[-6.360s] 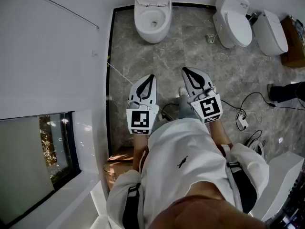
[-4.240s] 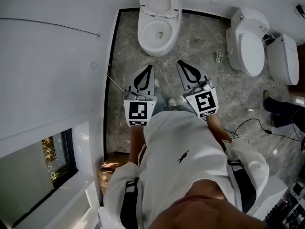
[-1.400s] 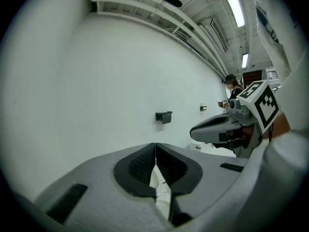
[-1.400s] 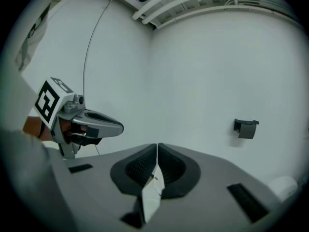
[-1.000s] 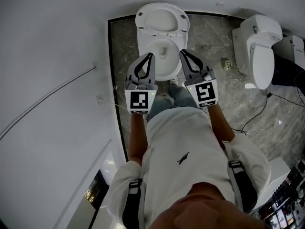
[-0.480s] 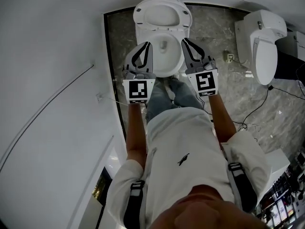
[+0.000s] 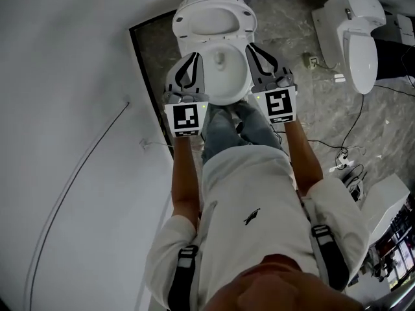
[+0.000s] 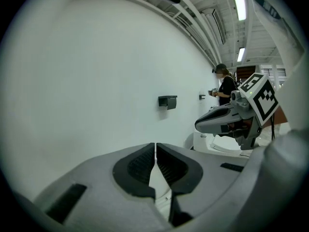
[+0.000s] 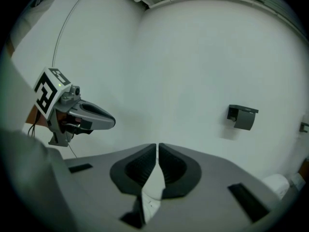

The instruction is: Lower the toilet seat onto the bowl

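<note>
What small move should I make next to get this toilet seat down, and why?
Probably reach one gripper forward to the top edge of the seat, which stands upright behind the open bowl. Both the left gripper and the right gripper are shut, empty, and short of it.

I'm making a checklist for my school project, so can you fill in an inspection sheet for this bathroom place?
Surface: grey marble floor.
Job's things: white ceramic toilet bowl open; white oval toilet seat raised, not yet lowered.
Clutter: small pale object on the floor.
Grippers: left gripper and right gripper both shut, empty, held over the bowl.
Cables: black cables on the floor; thin wire along the white wall.
Surroundings: second white toilet; black wall holder.
</note>
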`<state>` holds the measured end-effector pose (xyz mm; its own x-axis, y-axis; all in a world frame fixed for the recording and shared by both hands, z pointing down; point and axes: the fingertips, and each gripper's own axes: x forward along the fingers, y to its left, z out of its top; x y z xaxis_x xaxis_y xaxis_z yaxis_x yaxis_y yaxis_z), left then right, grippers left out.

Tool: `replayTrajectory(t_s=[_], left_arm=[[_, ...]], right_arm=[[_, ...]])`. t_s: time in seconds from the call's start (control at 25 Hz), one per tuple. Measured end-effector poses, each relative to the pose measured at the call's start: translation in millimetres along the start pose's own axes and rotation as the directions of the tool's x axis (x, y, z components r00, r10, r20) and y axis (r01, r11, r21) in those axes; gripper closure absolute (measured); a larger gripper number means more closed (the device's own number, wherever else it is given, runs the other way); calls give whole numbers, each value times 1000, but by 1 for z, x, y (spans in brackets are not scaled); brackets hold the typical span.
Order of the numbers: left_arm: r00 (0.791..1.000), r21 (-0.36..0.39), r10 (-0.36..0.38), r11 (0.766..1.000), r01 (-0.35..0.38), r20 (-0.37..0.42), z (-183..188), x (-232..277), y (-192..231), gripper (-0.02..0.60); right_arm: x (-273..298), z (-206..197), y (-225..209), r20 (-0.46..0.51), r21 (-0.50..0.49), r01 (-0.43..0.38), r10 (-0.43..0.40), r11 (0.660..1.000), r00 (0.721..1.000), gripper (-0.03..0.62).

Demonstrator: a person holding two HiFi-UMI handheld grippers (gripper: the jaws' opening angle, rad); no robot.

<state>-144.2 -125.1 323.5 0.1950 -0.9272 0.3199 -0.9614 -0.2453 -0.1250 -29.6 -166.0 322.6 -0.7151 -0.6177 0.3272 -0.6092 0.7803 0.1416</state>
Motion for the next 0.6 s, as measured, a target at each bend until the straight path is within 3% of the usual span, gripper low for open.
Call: replayTrajectory(t_s=[0.6], left_arm=[[997, 29, -71, 997, 72, -36, -31, 50, 26, 551]], right_arm=[[44, -26, -15, -60, -29, 58, -60, 998, 996, 560]])
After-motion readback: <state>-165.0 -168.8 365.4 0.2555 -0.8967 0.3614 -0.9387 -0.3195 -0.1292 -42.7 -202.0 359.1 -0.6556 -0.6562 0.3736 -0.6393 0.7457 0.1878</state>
